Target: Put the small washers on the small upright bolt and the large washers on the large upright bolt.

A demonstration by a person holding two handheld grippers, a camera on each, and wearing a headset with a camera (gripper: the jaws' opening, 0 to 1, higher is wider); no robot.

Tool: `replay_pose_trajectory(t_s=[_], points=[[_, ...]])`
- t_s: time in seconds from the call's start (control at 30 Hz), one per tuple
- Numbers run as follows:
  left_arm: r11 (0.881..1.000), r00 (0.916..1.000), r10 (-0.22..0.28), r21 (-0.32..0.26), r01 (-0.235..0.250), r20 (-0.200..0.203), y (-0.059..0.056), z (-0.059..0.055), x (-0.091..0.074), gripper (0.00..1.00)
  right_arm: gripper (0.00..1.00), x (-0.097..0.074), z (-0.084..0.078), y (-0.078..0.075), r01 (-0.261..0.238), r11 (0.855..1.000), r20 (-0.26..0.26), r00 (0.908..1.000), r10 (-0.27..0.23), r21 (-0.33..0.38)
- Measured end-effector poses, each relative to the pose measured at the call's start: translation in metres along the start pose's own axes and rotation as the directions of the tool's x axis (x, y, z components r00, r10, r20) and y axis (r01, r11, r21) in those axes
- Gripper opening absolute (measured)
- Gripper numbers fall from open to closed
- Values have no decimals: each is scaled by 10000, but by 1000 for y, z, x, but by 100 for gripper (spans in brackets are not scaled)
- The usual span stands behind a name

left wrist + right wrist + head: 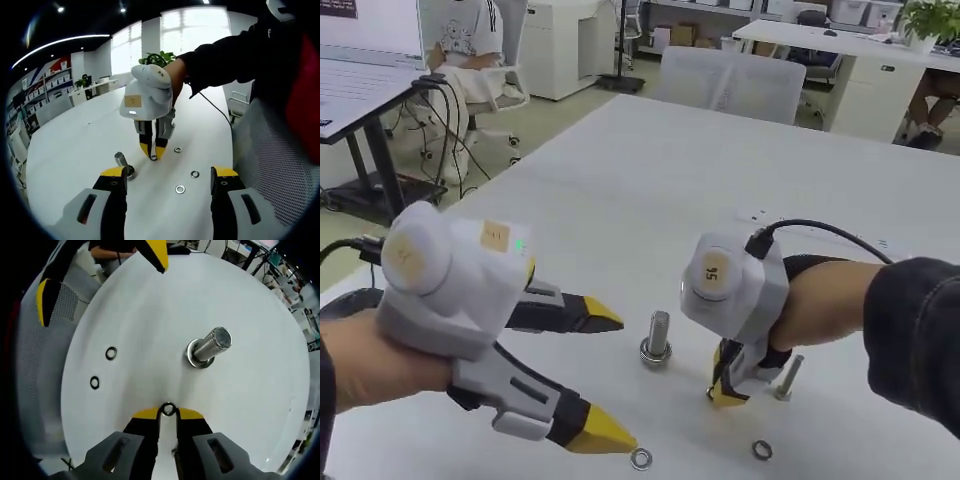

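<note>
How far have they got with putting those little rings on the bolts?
Looks done: the large bolt has a ring at its base, probably already threaded on. In hand: the right gripper pinches a washer between its tips; the left gripper is open and empty. Still to do: two loose washers lie on the table, and whether the small bolt holds any is too small to tell.

Two upright bolts: large bolt (658,328), small bolt (788,378). Two grippers: left gripper (620,378), right gripper (725,395). Four washers counted: first loose washer (641,459) and second loose washer (761,449) on the tabletop (670,200), held washer (168,409) between the right jaws, seated washer (655,352) round the large bolt's foot.
</note>
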State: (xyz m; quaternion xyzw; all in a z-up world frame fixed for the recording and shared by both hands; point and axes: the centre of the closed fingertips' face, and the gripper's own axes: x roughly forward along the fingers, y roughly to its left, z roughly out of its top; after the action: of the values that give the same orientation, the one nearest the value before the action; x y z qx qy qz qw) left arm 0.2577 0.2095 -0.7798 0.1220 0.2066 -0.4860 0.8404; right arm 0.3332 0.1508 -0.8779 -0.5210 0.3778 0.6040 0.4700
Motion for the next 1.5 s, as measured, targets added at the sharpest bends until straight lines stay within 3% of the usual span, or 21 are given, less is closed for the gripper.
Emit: replay_pose_trajectory(t_s=[0.6, 1.03, 1.5], points=[[9964, 9968, 374, -790, -317, 713, 0, -1, 7, 69, 14, 0, 0, 1, 11, 10000, -52, 10000, -12, -81], [9964, 9973, 250, -822, -192, 697, -1, -2, 10, 70, 13, -4, -2, 1, -12, 10000, -130, 9999, 11, -73], [9968, 9980, 119, -797, -69, 619, -2, -3, 13, 71, 13, -29, 2, 1, 130, 9999, 138, 9998, -131, 46]])
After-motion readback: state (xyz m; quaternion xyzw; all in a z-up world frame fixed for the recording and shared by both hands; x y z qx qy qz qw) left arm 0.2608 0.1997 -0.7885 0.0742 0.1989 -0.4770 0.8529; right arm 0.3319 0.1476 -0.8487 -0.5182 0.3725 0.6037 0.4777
